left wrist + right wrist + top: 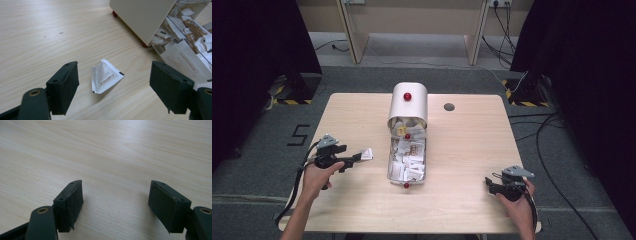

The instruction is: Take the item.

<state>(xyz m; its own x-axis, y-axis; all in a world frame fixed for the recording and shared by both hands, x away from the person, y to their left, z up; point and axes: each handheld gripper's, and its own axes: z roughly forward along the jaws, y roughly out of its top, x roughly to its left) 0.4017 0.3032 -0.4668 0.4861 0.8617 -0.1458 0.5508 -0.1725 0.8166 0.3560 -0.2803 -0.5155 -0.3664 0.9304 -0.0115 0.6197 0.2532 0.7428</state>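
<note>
Left gripper (357,158) (113,86) low over the table (462,150) (37,30), left of the box, jaws spread wide with nothing pinched between them. Small white packet (367,153) (106,79) flat on the wood just ahead of those jaws, creased, printed side up, touching neither pad in the left gripper view. From above, packet right at the jaw tips, between the gripper and the box; hard to tell contact there. Clear box (407,157) (190,50) near the middle of the table, lengthwise away from the person, full of more white and brown packets, with small red knobs at its ends. Rounded cream lid (408,102) (140,17) pushed back over the far end, near end open. Packet close beside the box's left wall, apart from it. Right gripper (490,185) (116,200) near the front right corner of the table, held in the right hand (518,200), well apart from the box and the packet. Jaws wide apart too, hovering just above bare wood, holding nothing. Left hand (317,175) wrapped around its gripper's handle, cable trailing back off the table's edge. Small dark round hole (449,106) in the tabletop, right of the lid.
</note>
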